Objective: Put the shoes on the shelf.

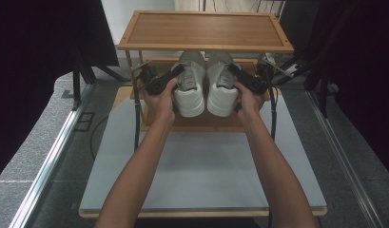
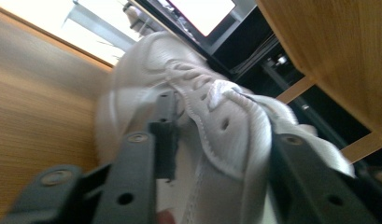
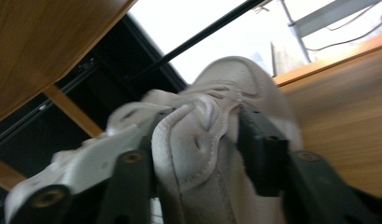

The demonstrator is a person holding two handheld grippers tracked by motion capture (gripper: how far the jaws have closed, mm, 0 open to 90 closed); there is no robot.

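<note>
Forearms fwd, hands [image 1: 160,97] [image 1: 249,97] at shoes [image 1: 204,85].

Wooden two-tier rack [image 1: 205,29] stands at far end of grey tabletop [image 1: 201,171]; upper shelf bare, slatted. Black curtains [image 1: 35,57] hang on both sides. Metal rail [image 1: 49,156] runs along floor, left of table. Grey speckled floor [image 1: 30,137] around.

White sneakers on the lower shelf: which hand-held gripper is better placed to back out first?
Left, narrowly: the left hand-held gripper stands open around the left white sneaker at its collar with a gap; the right hand-held gripper crowds the right white sneaker more.
</note>
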